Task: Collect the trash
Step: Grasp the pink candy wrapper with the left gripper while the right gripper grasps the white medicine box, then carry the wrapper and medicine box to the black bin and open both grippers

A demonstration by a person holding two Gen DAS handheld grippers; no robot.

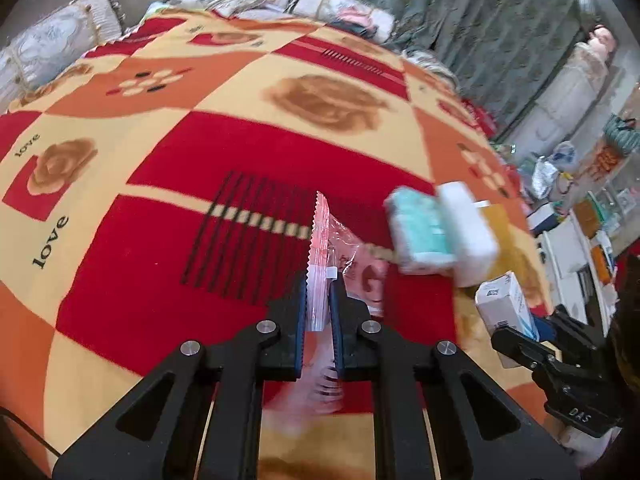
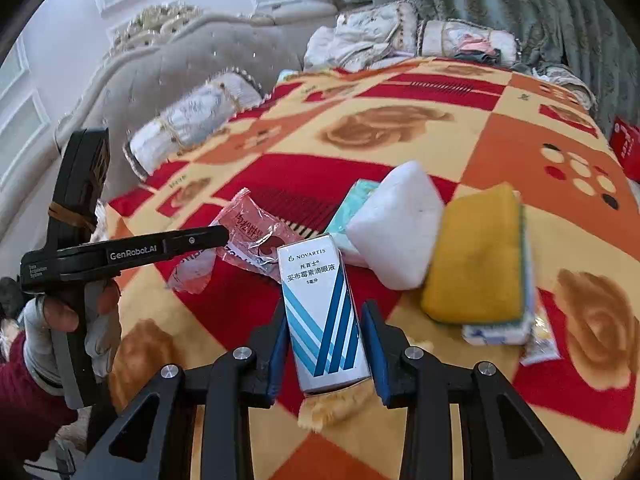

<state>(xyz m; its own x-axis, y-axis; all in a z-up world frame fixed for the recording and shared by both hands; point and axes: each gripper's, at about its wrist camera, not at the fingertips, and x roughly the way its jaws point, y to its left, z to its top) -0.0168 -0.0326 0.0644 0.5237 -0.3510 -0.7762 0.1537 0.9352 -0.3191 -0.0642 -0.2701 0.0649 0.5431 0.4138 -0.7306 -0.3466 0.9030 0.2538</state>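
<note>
My left gripper (image 1: 318, 280) is shut on a clear pink plastic wrapper (image 1: 320, 248) and holds it above the blanket; the wrapper also shows in the right wrist view (image 2: 252, 232). My right gripper (image 2: 326, 312) has its jaws on both sides of a white and blue Novartis eye-drop box (image 2: 320, 312), which also shows in the left wrist view (image 1: 506, 304). Whether the pads press on the box I cannot tell. Behind the box lie a white sponge block (image 2: 394, 228), a teal tissue pack (image 2: 352, 204) and a yellow scouring sponge (image 2: 478, 256).
All lies on a bed with a red, orange and yellow blanket (image 1: 200, 140). Rolled pillows (image 2: 192, 120) and a padded headboard (image 2: 160, 72) stand at the back. Green curtains (image 1: 500, 20) and cluttered shelves (image 1: 580, 220) are to the right. A small packet (image 2: 540, 344) lies by the yellow sponge.
</note>
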